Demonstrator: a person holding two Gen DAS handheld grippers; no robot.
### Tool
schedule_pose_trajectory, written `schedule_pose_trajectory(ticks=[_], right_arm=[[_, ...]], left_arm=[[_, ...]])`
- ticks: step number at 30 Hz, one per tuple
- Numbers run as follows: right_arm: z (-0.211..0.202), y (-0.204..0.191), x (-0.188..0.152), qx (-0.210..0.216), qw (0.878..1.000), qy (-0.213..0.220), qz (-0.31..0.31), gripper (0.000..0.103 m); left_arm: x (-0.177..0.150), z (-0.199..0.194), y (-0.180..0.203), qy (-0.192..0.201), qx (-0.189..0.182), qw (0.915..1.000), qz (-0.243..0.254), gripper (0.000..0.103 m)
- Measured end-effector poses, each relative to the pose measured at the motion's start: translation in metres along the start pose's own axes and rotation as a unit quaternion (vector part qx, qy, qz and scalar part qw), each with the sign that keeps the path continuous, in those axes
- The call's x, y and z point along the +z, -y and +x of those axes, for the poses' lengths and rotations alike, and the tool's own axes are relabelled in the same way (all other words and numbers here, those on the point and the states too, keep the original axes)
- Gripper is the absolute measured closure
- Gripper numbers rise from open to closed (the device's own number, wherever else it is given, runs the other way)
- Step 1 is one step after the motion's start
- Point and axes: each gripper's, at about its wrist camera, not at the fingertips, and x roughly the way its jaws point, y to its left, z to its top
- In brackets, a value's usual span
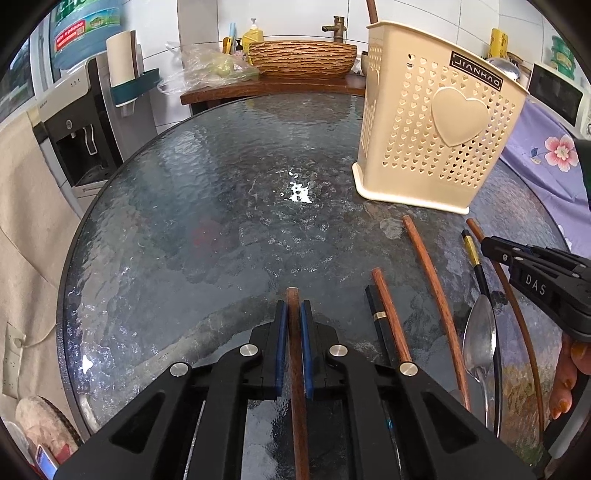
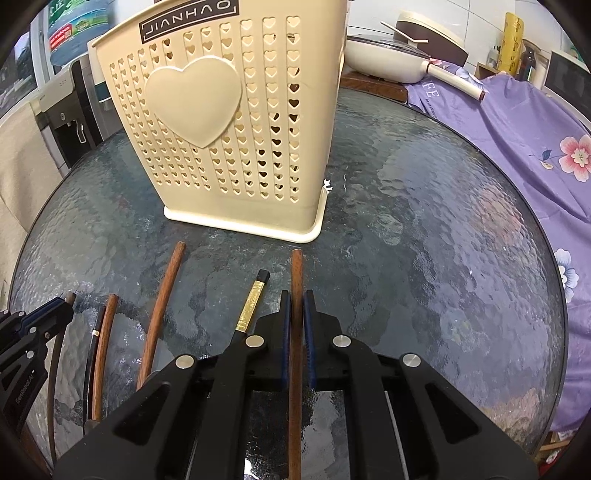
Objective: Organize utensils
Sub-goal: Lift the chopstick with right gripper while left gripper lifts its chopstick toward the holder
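A water dispenser (image 1: 79,147), wicker bowl (image 1: 303,57) and purple floral cloth (image 2: 524,140) surround the glass table (image 1: 207,206).

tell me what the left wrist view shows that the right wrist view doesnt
Only the left wrist view shows the metal spoon, the woven basin and the soap bottle. Only the right wrist view shows the cream pan with its lid. Both show the beige utensil holder, the glass table, loose chopsticks, and each gripper, left and right, closed on a brown chopstick.
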Motion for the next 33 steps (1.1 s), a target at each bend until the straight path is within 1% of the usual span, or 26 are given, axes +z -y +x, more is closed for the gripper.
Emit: schedule_pose_trajectory(ticks=[6,15,21,24,28,33], right_arm=[[0.001,0.005,0.001,0.014,1.000,0.001,0.008,0.096],[-0.004,0.012,0.002,0.036,0.999,0.006,0.010,0.096],[-0.025,0.019,0.006,0.062,0.998,0.028,0.017,0.096],[-0.040,0.024,0.009,0.078,0.996,0.043,0.023,0.096],[-0.059,0.024,0.011,0.089,0.994,0.059,0.022,0.096],[-0.086,0.019,0.011,0.097,0.991,0.087,0.006,0.096]], left_arm=[[0.005,0.003,-0.006,-0.005,-0.016,0.9998,-0.012,0.096],[0.011,-0.008,-0.008,0.011,-0.030,0.9994,-0.014,0.096],[0.015,-0.025,-0.009,0.030,-0.040,0.9986,-0.014,0.096],[0.019,-0.038,-0.009,0.045,-0.051,0.9976,-0.014,0.096],[0.025,-0.054,-0.007,0.063,-0.063,0.9960,-0.011,0.096],[0.032,-0.075,-0.008,0.084,-0.077,0.9934,-0.011,0.096]])
